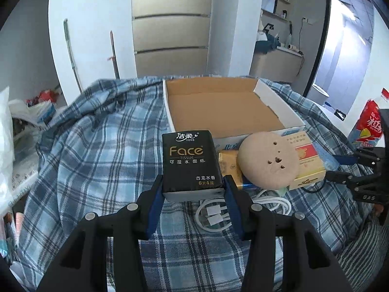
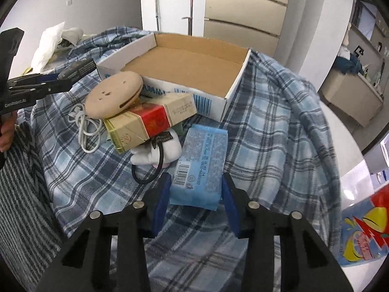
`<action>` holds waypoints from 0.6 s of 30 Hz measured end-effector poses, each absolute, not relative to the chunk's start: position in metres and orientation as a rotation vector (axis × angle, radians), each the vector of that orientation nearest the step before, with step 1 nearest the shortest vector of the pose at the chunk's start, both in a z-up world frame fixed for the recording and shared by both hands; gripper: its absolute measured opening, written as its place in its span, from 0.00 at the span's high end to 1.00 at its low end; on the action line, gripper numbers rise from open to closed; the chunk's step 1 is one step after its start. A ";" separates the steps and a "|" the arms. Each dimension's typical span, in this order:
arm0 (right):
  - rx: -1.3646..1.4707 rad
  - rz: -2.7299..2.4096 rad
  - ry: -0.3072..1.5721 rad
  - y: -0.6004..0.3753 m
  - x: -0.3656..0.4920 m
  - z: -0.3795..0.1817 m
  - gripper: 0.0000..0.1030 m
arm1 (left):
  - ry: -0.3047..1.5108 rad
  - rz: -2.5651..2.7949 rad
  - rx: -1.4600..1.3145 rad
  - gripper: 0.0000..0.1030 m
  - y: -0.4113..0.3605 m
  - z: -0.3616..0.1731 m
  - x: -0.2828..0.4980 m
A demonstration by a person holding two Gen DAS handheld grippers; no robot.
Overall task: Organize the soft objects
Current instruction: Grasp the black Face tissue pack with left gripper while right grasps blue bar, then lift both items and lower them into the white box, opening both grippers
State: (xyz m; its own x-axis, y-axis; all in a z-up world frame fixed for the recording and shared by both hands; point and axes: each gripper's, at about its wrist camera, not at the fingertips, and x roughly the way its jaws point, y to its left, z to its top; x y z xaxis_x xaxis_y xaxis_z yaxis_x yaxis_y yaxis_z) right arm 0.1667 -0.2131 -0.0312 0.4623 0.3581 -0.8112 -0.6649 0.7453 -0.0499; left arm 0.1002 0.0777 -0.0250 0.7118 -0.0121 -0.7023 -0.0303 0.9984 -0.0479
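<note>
My left gripper (image 1: 193,187) is shut on a black Face tissue pack (image 1: 189,161), held above the plaid cloth in front of an open cardboard box (image 1: 226,112). It also shows in the right wrist view (image 2: 60,77) at the left, with the black pack (image 2: 80,69) in it. My right gripper (image 2: 195,187) is shut on a light blue tissue pack (image 2: 201,165), near the box (image 2: 187,70). A tan round plush bun (image 1: 268,161) lies on a red and cream carton (image 1: 307,164); both show in the right wrist view, bun (image 2: 113,93) and carton (image 2: 150,121). A white plush toy (image 2: 158,152) lies under the carton.
A blue plaid cloth (image 1: 97,150) covers the surface. A white cable (image 1: 214,215) lies coiled by the left gripper. A black loop cord (image 2: 148,170) lies by the white plush. A red snack bag (image 1: 369,126) stands at the right. Clutter and a white bag (image 1: 4,146) sit at the left.
</note>
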 end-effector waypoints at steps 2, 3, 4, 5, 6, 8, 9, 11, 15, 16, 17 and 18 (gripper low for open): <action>-0.382 0.650 0.841 -0.219 0.156 -0.020 0.61 | 0.746 0.006 -0.033 0.52 0.074 -0.020 0.096; -0.382 0.650 0.821 -0.222 0.152 -0.015 0.61 | 0.734 0.004 -0.022 0.52 0.072 -0.018 0.094; -0.377 0.651 0.797 -0.224 0.148 -0.009 0.61 | 0.726 0.001 -0.014 0.52 0.070 -0.017 0.093; -0.369 0.654 0.773 -0.226 0.144 -0.002 0.61 | 0.720 -0.008 -0.008 0.52 0.069 -0.016 0.092; -0.362 0.654 0.752 -0.228 0.140 0.004 0.62 | 0.717 -0.013 0.000 0.52 0.067 -0.016 0.093; -0.351 0.651 0.700 -0.230 0.131 0.016 0.62 | 0.713 -0.008 0.019 0.52 0.064 -0.015 0.094; -0.347 0.656 0.679 -0.231 0.126 0.022 0.62 | 0.709 -0.009 0.028 0.52 0.063 -0.014 0.094; -0.346 0.664 0.637 -0.228 0.118 0.031 0.62 | 0.696 -0.001 0.047 0.52 0.058 -0.010 0.091; -0.313 0.688 0.570 -0.231 0.108 0.050 0.62 | 0.625 -0.006 0.082 0.52 0.048 0.009 0.077; -0.308 0.691 0.552 -0.231 0.105 0.054 0.62 | 0.596 -0.009 0.090 0.52 0.044 0.015 0.071; -0.301 0.693 0.533 -0.231 0.103 0.059 0.62 | 0.576 -0.005 0.101 0.52 0.041 0.021 0.067; -0.292 0.696 0.515 -0.233 0.101 0.064 0.62 | 0.555 0.002 0.114 0.52 0.037 0.029 0.062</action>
